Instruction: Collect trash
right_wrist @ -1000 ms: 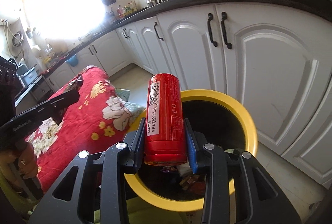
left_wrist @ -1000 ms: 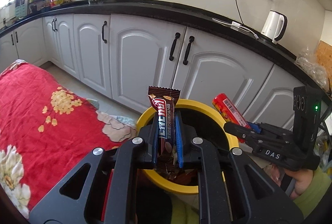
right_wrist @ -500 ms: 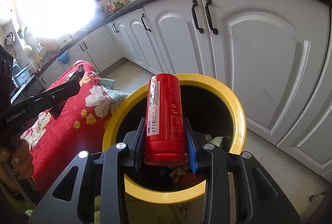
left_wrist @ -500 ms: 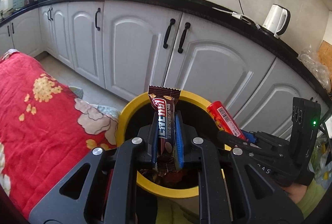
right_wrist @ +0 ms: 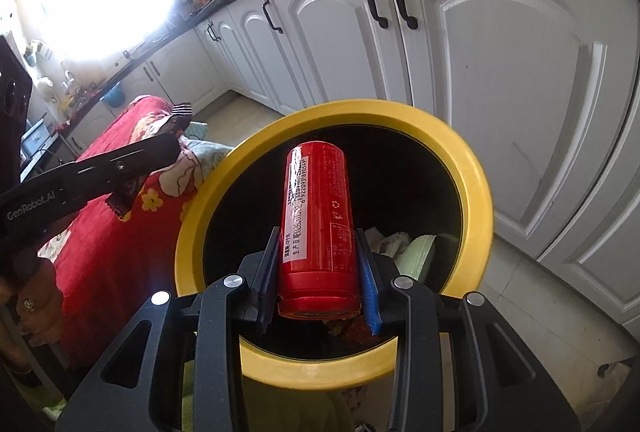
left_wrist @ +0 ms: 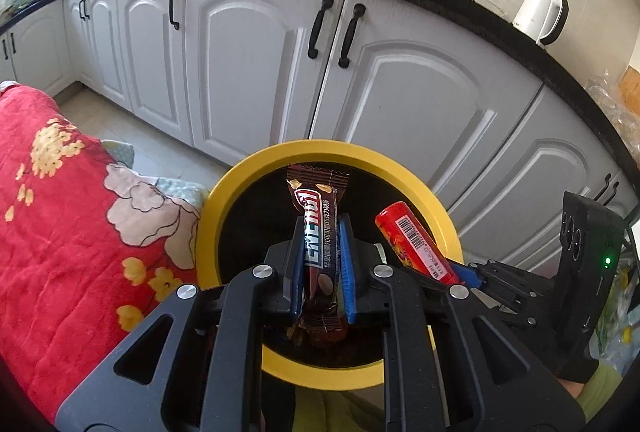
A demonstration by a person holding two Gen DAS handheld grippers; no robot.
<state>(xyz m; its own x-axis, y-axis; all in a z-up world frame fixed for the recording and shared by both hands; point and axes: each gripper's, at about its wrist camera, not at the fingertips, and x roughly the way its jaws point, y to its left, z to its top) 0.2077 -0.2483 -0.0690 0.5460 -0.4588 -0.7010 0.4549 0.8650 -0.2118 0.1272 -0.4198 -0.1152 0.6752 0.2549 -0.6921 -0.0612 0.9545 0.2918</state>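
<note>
Standing before white cabinets (left_wrist: pixel 248 72), the yellow-rimmed bin (left_wrist: pixel 224 200) occupies centre view, with a red floral cloth (left_wrist: pixel 60 212) at its 9 o'clock. The right tool (right_wrist: pixel 318 232) clamps a red can (right_wrist: pixel 316 216) over the bin opening. The left tool (left_wrist: pixel 322 252), nearly closed, pinches a brown candy wrapper (left_wrist: pixel 318 232) above the same opening.

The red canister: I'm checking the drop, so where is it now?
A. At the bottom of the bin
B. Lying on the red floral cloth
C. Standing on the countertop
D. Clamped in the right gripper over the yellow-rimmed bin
D: the red canister sits clamped in the right gripper, above the yellow-rimmed bin.
</note>
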